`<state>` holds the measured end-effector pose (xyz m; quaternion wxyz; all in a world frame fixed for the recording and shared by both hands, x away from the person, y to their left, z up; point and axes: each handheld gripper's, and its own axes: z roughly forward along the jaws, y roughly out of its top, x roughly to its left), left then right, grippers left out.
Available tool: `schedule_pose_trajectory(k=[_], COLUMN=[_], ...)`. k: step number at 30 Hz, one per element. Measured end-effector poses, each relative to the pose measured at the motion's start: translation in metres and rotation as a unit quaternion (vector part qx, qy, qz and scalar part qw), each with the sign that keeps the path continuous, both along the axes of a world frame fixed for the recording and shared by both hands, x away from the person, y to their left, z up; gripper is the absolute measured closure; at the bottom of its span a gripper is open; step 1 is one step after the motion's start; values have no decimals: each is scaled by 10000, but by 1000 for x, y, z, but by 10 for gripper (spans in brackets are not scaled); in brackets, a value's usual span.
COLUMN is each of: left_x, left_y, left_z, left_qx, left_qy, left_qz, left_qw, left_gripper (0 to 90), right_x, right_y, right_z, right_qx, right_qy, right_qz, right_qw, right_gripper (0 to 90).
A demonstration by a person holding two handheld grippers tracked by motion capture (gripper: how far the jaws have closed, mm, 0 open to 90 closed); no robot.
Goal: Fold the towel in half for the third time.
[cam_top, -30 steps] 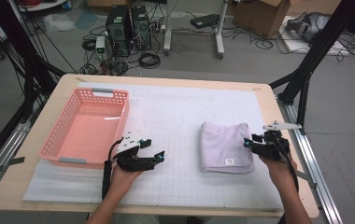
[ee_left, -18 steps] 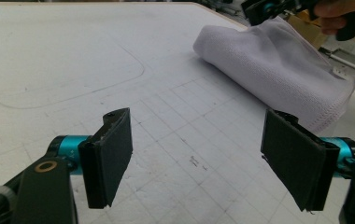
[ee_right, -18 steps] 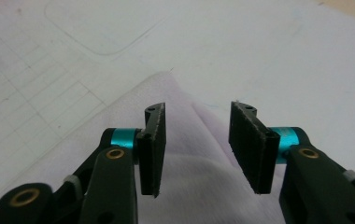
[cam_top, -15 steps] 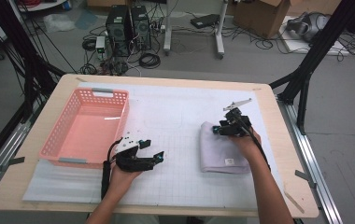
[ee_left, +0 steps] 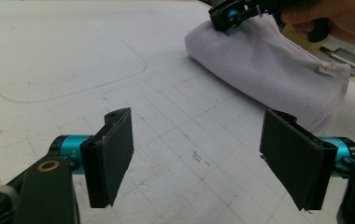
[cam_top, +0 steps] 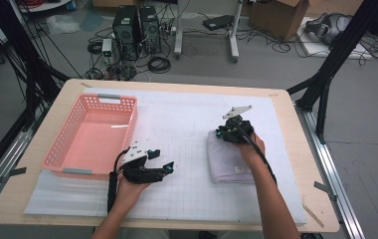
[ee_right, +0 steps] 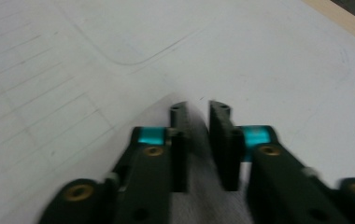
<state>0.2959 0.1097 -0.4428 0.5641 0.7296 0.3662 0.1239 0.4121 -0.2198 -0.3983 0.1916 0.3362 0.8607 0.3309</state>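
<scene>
The left gripper is resting on the white mat at 7 o'clock, jaws standing wide apart with nothing between them. It has not shifted over the last second.

The right gripper has travelled from the folded towel's right edge to its far-left corner, at 1 o'clock from the left gripper. Its jaws have just been closing, and the right gripper view shows a narrow gap with a fold of towel between the pads; whether they are pinching yet cannot be told. Judgement: a corner grasp is being set up for lifting.

The pink basket, at 10 o'clock, is lying empty.
</scene>
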Motion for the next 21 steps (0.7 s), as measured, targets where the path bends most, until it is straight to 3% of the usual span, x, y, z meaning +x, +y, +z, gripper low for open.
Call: schedule_pose_trajectory(k=[1,3,6,8,13,17,20,21], left_x=[0,1,1,1,1,1,1,1], left_y=[1,2,4,4,4,4,4,4], left_z=[0,0,0,1,1,0,0,1], left_qx=[-17,-43,-54,-65,-69,-70,-65,-61], left_qy=[1,2,-2,-19,-60,-36,-42,-36], left_qz=[20,34,42,51,58,67,69,65], left_qw=[10000,10000,10000,10000,9999,9999,9999,10000], left_gripper=[263,263,263,265,265,262,261,261], right_x=[0,-1,-7,-12,-20,-25,-30,-33], right_y=[0,-7,-31,-48,-78,-98,-118,-120], right_z=[-1,2,11,14,-2,-21,-24,-21], right_qx=[-26,158,600,652,441,-110,464,508], right_qy=[-32,-56,-206,-236,33,177,348,280], right_qz=[-178,-412,-807,-948,-1212,-1633,-2021,-2030], right_qw=[9998,9990,9947,9931,9916,9864,9776,9775], right_gripper=[588,554,624,674,677,654,656,670])
